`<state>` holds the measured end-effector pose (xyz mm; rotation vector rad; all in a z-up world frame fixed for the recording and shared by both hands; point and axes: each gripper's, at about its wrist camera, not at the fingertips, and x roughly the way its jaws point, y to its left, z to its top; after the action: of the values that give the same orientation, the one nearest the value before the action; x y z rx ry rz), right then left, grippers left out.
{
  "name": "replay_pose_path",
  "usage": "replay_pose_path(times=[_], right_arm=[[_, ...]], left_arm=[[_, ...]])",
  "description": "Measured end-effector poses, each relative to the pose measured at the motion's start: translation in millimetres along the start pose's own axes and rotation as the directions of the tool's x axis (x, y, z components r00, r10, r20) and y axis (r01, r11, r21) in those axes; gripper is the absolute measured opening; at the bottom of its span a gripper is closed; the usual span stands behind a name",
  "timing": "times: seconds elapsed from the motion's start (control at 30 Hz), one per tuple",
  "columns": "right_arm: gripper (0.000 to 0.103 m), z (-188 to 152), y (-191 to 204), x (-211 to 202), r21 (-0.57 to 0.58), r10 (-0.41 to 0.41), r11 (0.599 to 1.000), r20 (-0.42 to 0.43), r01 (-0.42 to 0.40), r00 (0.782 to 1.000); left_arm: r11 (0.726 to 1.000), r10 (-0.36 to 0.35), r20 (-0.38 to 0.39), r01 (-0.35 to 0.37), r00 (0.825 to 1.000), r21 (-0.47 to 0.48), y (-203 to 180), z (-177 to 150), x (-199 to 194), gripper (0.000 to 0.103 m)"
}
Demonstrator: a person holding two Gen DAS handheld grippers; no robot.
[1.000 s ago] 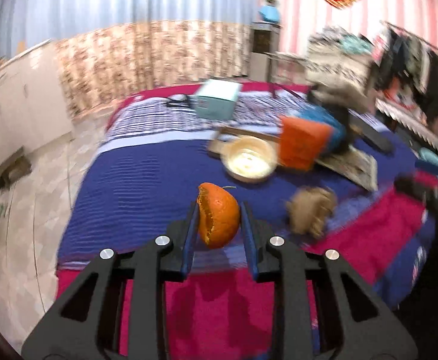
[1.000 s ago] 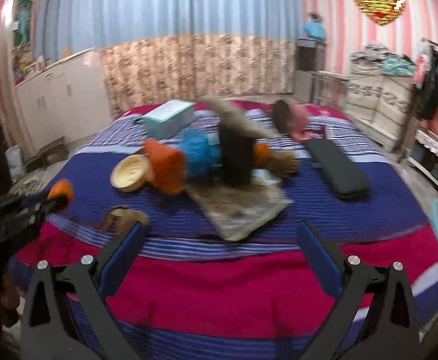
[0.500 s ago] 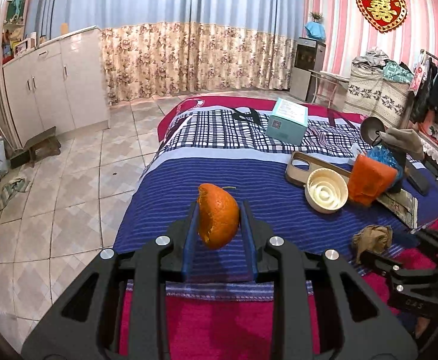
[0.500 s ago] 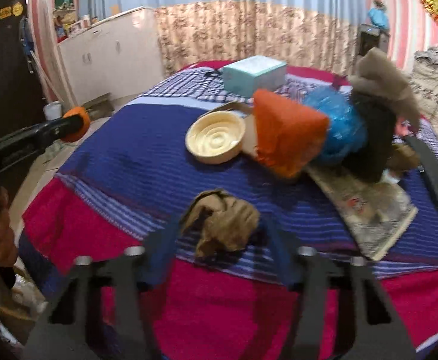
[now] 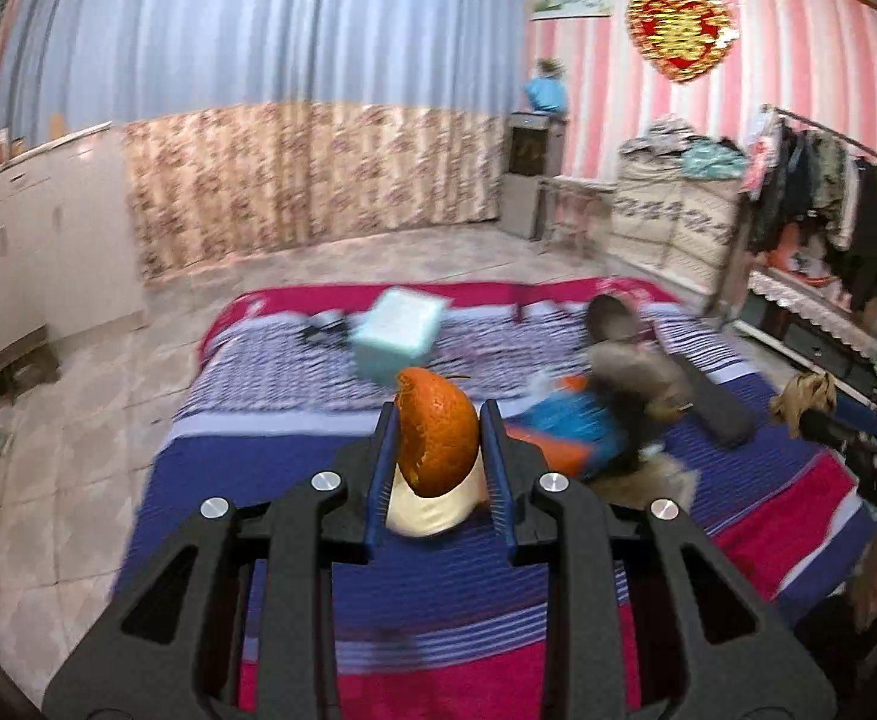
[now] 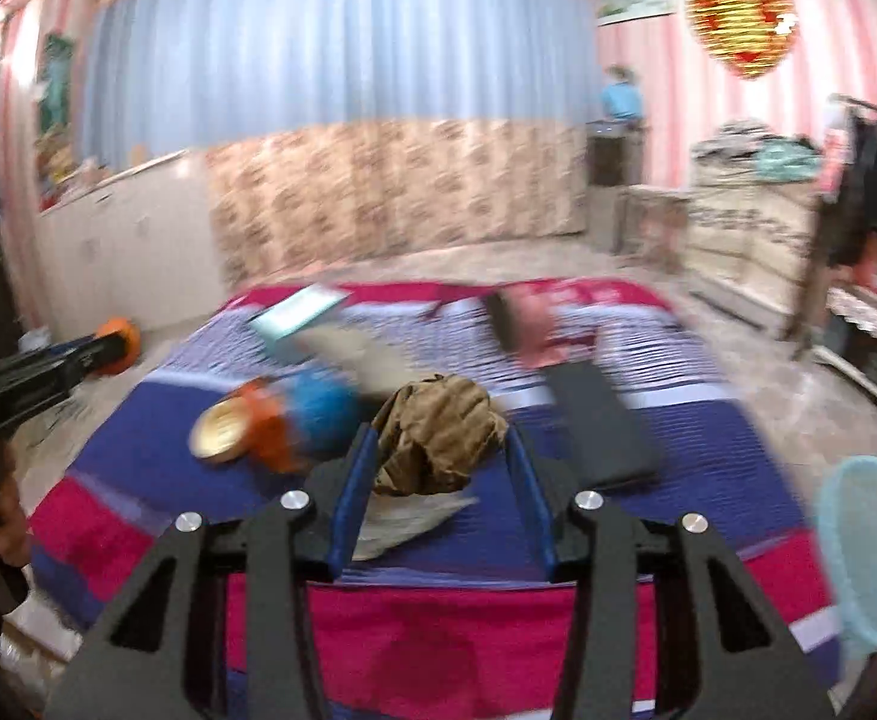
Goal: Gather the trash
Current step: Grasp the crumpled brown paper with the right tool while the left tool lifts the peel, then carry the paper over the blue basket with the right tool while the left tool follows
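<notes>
two blurred views, bed (image 6: 708,420) clutter indistinct

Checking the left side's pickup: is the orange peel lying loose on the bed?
No, the curved orange peel sits clamped between the left gripper's blue-padded fingers, lifted above the striped bed.

No text, label or number can be read in these two views. The red and gold heart decoration (image 5: 680,34) on the striped wall carries a gold sign, but blur makes it unreadable.
</notes>
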<state>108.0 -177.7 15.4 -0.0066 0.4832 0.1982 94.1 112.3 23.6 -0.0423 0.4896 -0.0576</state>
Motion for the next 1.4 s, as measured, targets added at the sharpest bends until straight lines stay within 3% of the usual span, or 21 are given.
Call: replay_pose_path(times=[0.13,0.3,0.43,0.5,0.57,0.7,0.77,0.93,0.97,1.0,1.07,1.2,1.33,1.4], right_arm=[[0.044,8.3,-66.9,-24.5,0.038,-0.145,0.989,0.040,0.143,0.989],[0.044,2.5,-143.2,-40.0,0.090,-0.313,0.947,0.043,0.308,0.949],[0.037,-8.9,-196.9,-57.8,0.198,-0.368,0.913,0.028,0.356,0.929],[0.028,-9.1,-218.6,-64.8,0.230,-0.383,0.901,0.021,0.368,0.924],[0.021,-9.9,-235.3,-66.4,0.241,-0.388,0.896,0.020,0.372,0.921],[0.020,-24.5,-265.3,-59.3,0.276,-0.381,0.886,-0.026,0.373,0.924],[0.020,-35.1,-279.0,-56.1,0.300,-0.355,0.887,-0.046,0.352,0.934],[0.022,-55.5,-288.2,-49.9,0.328,-0.345,0.874,-0.100,0.358,0.933],[0.035,-60.8,-289.7,-49.3,0.343,-0.330,0.873,-0.106,0.346,0.938],[0.056,-67.8,-287.9,-45.9,0.359,-0.312,0.871,-0.122,0.335,0.942],[0.066,-78.1,-276.3,-40.0,0.342,-0.306,0.875,-0.155,0.342,0.939],[0.067,-89.7,-257.3,-21.6,0.283,-0.269,0.902,-0.222,0.326,0.937],[0.067,-96.1,-251.5,-7.9,0.277,-0.237,0.909,-0.275,0.313,0.932],[0.053,-97.9,-244.4,-1.0,0.254,-0.226,0.918,-0.292,0.303,0.929]], left_arm=[[0.998,-0.053,0.021,0.052,0.998,0.039,-50.4,12.9,2.3,0.026],[0.986,-0.153,0.029,0.150,0.988,0.074,-117.2,26.9,5.5,0.026],[0.969,-0.233,0.043,0.228,0.972,0.095,-165.0,37.1,5.6,0.026],[0.960,-0.266,0.049,0.259,0.963,0.109,-186.1,41.0,6.5,0.026],[0.950,-0.295,0.048,0.287,0.954,0.124,-208.1,42.9,9.1,0.026],[0.936,-0.327,0.022,0.321,0.945,0.145,-238.9,39.4,17.8,0.026],[0.935,-0.324,0.014,0.318,0.946,0.155,-245.0,34.0,23.4,0.026],[0.943,-0.297,-0.017,0.296,0.955,0.152,-245.2,20.2,39.5,0.026],[0.945,-0.290,-0.022,0.290,0.957,0.148,-244.5,17.6,43.5,0.026],[0.949,-0.275,-0.027,0.276,0.961,0.149,-242.2,12.7,48.4,0.026],[0.954,-0.253,-0.036,0.256,0.967,0.155,-239.4,6.0,52.9,0.026],[0.961,-0.235,-0.081,0.244,0.969,0.132,-225.1,-6.9,65.7,0.026],[0.966,-0.210,-0.074,0.219,0.975,0.135,-212.2,-12.4,66.3,0.026],[0.968,-0.205,-0.066,0.212,0.977,0.137,-208.1,-11.9,64.3,0.026]])
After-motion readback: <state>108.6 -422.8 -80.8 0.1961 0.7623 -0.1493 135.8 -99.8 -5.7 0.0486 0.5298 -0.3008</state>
